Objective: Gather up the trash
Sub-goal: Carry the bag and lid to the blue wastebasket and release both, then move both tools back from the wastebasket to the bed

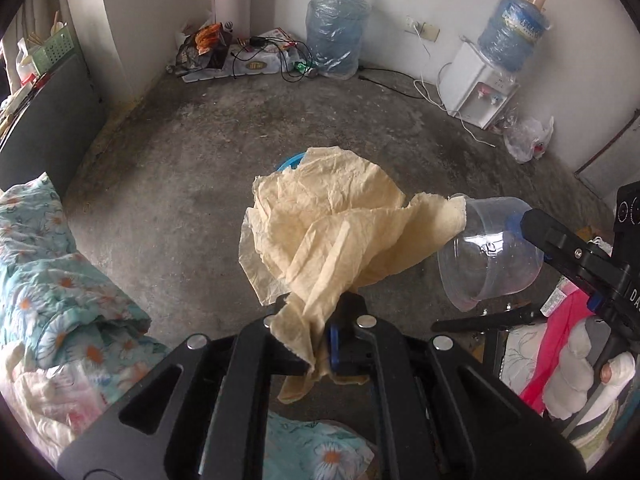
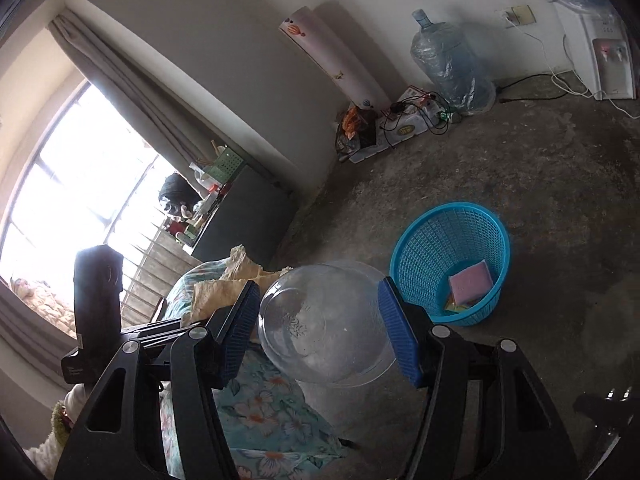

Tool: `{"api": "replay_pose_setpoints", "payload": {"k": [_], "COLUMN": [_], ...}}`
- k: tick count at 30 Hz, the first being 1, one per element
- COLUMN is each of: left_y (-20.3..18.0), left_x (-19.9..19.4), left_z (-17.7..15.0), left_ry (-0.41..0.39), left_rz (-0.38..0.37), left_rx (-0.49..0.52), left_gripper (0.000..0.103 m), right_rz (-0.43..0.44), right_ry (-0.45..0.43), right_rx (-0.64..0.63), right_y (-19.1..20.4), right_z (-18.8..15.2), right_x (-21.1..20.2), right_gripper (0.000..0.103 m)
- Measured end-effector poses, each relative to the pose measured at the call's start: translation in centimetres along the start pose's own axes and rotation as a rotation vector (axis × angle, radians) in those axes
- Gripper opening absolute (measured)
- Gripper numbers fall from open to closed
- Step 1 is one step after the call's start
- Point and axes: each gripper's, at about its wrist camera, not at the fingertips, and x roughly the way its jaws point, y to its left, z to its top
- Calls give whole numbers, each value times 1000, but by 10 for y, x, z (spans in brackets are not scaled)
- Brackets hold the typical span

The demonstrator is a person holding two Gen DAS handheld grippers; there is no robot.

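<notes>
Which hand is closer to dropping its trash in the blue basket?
Probably right. Its gripper holds the clear cup beside the basket; the left's paper hides it.

Left wrist view: close above its gripper (image 1: 320, 340), facing steeply down at the floor (image 1: 180, 152). Right wrist view: rolled, shallower. Shared: water jug (image 1: 337, 28) (image 2: 448, 60), upper frame.

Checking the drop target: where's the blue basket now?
Right wrist view: the basket stands on the concrete floor, right of centre, just beyond the clear bowl held by the right gripper.
</notes>
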Motion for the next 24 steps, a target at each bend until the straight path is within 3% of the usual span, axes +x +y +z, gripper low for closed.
{"api": "replay_pose_setpoints", "payload": {"k": [4, 10, 11, 13, 14, 17, 19, 24], "left_y": [-16, -21, -22, -26, -26, -28, -26, -18], "left_x": [57, 123, 131, 149, 157, 166, 163, 132], "left_z": [22, 54, 60, 68, 71, 75, 75, 76], "left_ry": [53, 103, 98, 116, 123, 110, 111, 45], "left_rz": [-3, -28, -42, -43, -21, 10, 2, -39], "left_rx": [37, 6, 2, -2, -7, -2, -14, -53], "left_gripper": [4, 4, 8, 33, 53, 58, 61, 61], "right_rz": [-49, -107, -113, -138, -150, -204, -183, -163], "right_ry": [19, 43, 44, 55, 74, 122, 122, 88], "right_rx": [66, 163, 175, 193, 201, 242, 285, 253], "right_y": [-28, -67, -75, -89, -96, -114, -120, -112], "right_z": [21, 55, 61, 68, 69, 67, 62, 52], "right_x": [37, 95, 105, 126, 137, 156, 155, 136], "right_gripper": [60, 60, 60, 63, 66, 69, 69, 69]}}
